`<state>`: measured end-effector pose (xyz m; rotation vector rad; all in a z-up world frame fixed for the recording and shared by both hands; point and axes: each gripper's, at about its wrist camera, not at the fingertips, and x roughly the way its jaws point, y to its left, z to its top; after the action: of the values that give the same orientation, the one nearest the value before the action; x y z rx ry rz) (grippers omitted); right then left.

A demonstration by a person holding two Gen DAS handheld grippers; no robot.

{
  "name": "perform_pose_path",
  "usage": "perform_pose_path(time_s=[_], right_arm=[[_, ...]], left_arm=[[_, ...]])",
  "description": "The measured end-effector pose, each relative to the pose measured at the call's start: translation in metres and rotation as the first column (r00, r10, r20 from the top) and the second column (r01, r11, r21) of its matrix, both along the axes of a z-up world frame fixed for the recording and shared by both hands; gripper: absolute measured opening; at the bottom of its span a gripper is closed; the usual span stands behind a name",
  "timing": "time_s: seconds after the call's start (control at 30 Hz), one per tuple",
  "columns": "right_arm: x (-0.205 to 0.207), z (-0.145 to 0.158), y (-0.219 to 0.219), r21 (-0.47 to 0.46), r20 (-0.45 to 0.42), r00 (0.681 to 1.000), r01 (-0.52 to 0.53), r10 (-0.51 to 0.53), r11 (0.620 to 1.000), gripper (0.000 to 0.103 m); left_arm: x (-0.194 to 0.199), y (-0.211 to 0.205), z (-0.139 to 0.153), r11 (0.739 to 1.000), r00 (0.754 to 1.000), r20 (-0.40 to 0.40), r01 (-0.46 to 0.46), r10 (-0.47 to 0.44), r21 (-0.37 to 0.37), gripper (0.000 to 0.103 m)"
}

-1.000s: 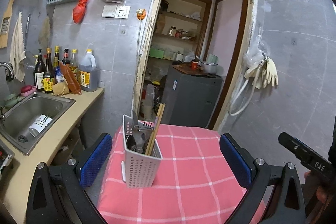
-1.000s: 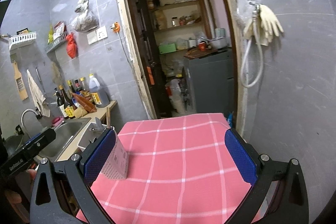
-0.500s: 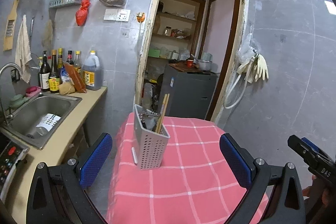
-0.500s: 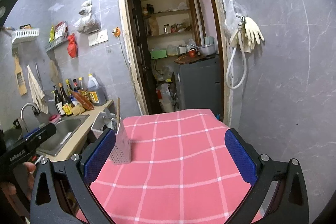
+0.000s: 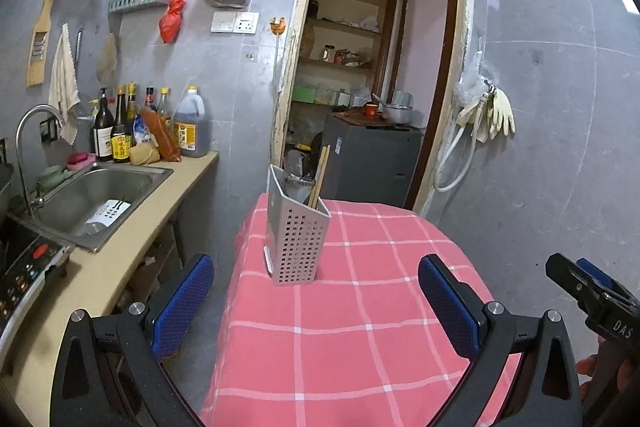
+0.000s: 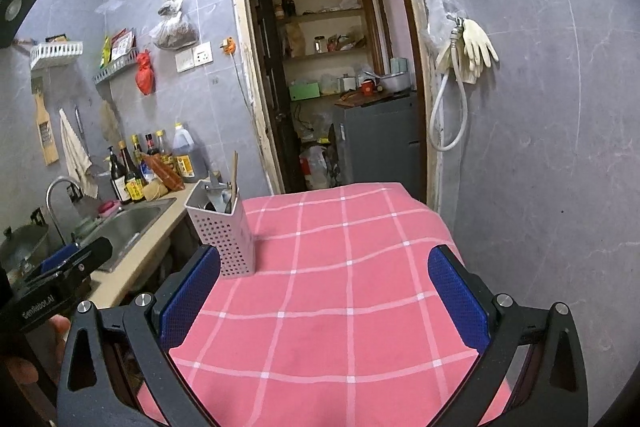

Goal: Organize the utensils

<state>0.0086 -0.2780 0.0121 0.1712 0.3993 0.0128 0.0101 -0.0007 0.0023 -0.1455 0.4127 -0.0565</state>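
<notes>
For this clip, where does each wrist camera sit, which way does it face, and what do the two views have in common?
Left wrist: sits on the left gripper, facing the doorway over the pink checked table; its blue fingers stand apart, and the right gripper shows at the right edge.
Right wrist: sits on the right gripper, facing the same doorway from further right; its fingers stand apart, and the left gripper and a hand show at lower left.
Shared: the utensil holder, table, sink and doorway.
</notes>
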Motion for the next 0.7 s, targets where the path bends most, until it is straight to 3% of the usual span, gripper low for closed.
perform_pose_path(time_s=[0.37,0.7], right_arm=[[0.005,-0.002,-0.007,-0.077,0.009,1.000,0.008,-0.007,0.997,0.102],[0.007,-0.005,-0.007,-0.074,0.017,1.000,0.000,0.002,0.997,0.102]], left_arm=[[-0.006,-0.009,-0.007,1.000,1.000,0.004,-0.017,0.017,0.022,0.103],[-0.006,-0.010,-0.014,0.999,0.999,-0.010,-0.032,0.032,0.007,0.103]])
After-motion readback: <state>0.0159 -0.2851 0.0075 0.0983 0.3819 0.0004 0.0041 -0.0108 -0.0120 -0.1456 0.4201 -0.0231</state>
